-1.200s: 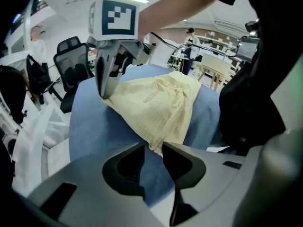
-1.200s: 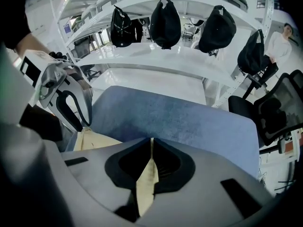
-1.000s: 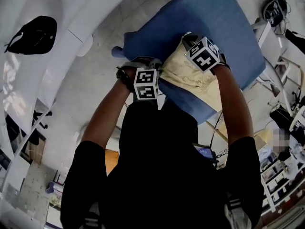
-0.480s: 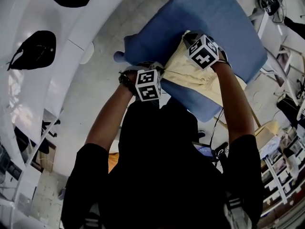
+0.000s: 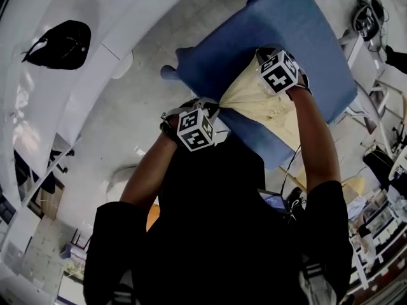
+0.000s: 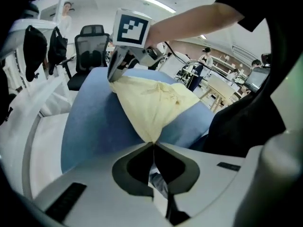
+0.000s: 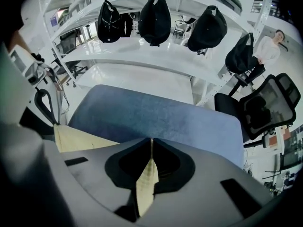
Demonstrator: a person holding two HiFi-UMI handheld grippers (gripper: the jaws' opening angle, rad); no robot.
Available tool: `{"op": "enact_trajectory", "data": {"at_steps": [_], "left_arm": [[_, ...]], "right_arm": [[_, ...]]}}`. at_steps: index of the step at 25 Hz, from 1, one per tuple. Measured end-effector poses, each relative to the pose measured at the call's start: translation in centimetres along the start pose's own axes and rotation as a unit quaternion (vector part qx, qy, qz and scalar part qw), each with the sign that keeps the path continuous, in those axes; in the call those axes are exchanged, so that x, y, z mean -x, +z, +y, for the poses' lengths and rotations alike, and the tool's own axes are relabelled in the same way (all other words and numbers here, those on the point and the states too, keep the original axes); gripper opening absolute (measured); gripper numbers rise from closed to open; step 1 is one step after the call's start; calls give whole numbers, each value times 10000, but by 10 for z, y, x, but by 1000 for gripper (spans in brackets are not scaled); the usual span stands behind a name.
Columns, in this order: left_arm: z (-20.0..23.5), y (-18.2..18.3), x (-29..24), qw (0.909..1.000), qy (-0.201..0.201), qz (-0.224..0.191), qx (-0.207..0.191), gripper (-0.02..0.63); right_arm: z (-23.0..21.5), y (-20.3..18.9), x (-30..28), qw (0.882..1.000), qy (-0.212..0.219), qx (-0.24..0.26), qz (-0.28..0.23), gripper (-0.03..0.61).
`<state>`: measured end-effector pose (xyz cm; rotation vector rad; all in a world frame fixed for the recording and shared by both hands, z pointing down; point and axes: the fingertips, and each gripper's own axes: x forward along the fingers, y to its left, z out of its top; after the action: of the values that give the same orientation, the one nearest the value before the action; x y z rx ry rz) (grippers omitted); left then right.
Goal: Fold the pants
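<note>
Now L gripper (image 6: 152, 143), R gripper (image 7: 151, 140) both clamp pants (image 5: 257, 97).

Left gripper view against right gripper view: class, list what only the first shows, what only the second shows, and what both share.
Only the left gripper view: the right gripper with its marker cube, the person's bare forearm, and the yellow pants stretched from it to the left gripper. Only the right gripper view: the white shelf face on, with all four black caps in a row. Both: the blue surface, and pants cloth pinched in that view's own shut jaws.
</note>
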<state>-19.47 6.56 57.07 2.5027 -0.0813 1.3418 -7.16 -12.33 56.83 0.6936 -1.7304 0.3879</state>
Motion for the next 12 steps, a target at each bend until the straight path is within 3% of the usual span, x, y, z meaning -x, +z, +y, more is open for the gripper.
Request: {"op": "enact_trajectory", "data": {"at_steps": [3,7,11,12], "left_arm": [[-7,-14,-2,9998,131,65,123,25],[2,-13,0,9979,62,-144,633,26],[0,-17,-2,9987,-98,-63,500,32],[-2,-19,-2,9984,-189,-57,525,70]], "right_arm": [[1,2,-1,10000,63,-44,-26,21],[9,4,-9,9996,110,265,77,21],[12,6,-10,9996,138,261,50,21],[11,6,-10,9996,155,248,38,21]]}}
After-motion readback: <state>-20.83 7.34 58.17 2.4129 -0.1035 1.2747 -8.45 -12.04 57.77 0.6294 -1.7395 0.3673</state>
